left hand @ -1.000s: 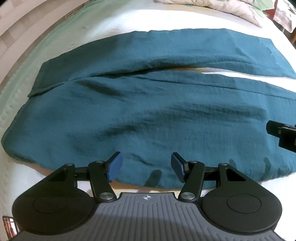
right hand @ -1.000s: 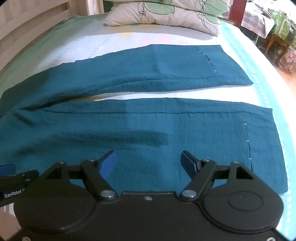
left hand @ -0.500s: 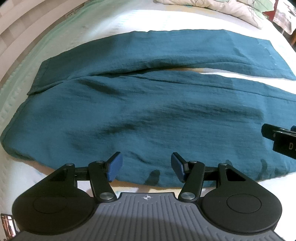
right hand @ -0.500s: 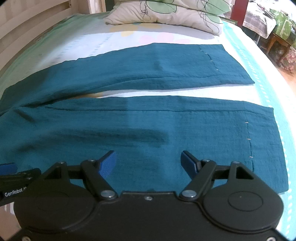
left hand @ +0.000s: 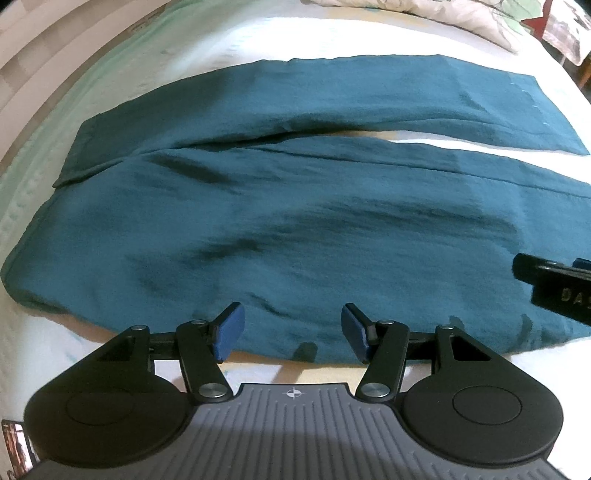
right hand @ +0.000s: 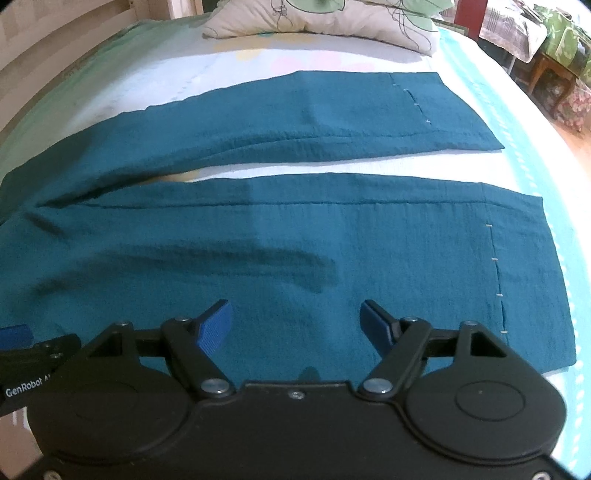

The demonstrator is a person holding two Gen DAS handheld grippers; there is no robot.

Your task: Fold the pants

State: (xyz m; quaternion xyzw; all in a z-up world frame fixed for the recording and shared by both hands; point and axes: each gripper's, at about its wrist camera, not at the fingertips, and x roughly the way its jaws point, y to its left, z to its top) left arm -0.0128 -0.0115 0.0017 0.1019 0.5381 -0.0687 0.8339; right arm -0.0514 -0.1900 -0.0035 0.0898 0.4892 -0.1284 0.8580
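Observation:
Teal pants (left hand: 295, 221) lie spread flat on the bed, waist at the left, both legs running right with a narrow gap between them. In the right wrist view the near leg (right hand: 332, 258) and far leg (right hand: 314, 118) end in stitched hems at the right. My left gripper (left hand: 291, 328) hovers open over the near edge of the seat area, nothing between its blue pads. My right gripper (right hand: 295, 326) hangs open above the near leg's lower edge, also empty. The right gripper's tip (left hand: 554, 284) shows at the right of the left wrist view.
The bed sheet (right hand: 184, 66) is pale with a teal border (right hand: 517, 122) along the right side. A floral pillow (right hand: 321, 18) lies beyond the legs. A wooden headboard (right hand: 55, 37) runs along the left. A small table (right hand: 554, 70) stands beside the bed at the far right.
The right gripper's tip has crept slightly left in the left wrist view. The pants lie as before and both grippers stay open.

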